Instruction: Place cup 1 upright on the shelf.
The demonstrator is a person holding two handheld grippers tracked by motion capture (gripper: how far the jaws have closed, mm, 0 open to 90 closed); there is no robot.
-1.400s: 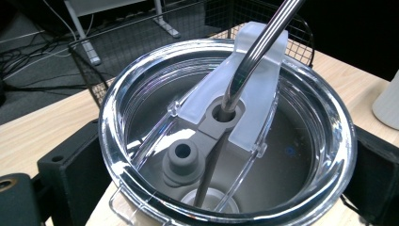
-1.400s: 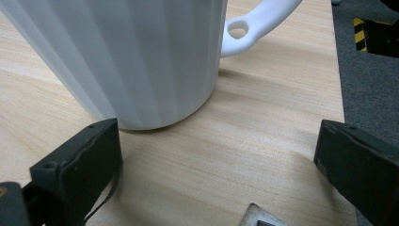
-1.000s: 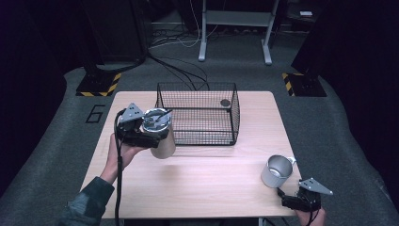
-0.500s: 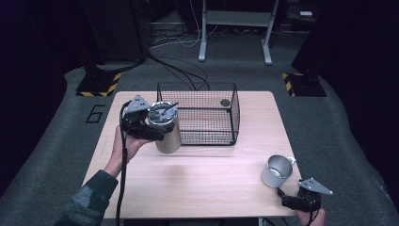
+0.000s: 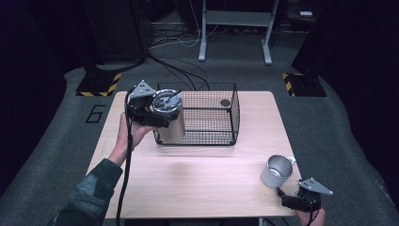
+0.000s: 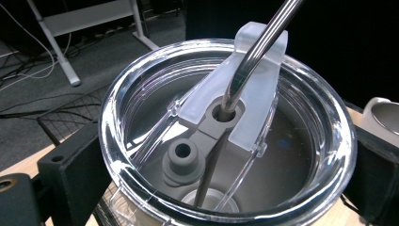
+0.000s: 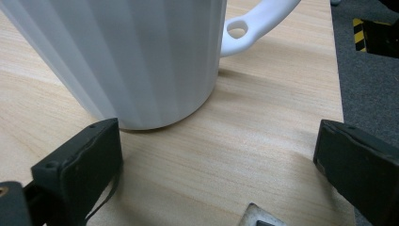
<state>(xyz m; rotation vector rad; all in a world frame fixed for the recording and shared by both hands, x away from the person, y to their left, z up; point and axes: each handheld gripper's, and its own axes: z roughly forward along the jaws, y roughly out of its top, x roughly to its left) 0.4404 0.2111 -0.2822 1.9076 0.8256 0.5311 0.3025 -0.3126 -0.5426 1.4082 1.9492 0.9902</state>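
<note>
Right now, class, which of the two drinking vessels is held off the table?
The lidded tumbler with the metal straw, clamped in the left hand-held gripper beside the wire basket. The white mug stands on the table.

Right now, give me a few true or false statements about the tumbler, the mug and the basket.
1. The left gripper holds the tumbler. True.
2. The tumbler stands on the table. False: it is held up at the wire basket's left end.
3. A metal straw goes through the tumbler's lid. True.
4. The right gripper is shut on the mug. False: its jaws are open, the mug standing just ahead of them.
5. The mug lies on its side. False: it stands upright on the table.
</note>
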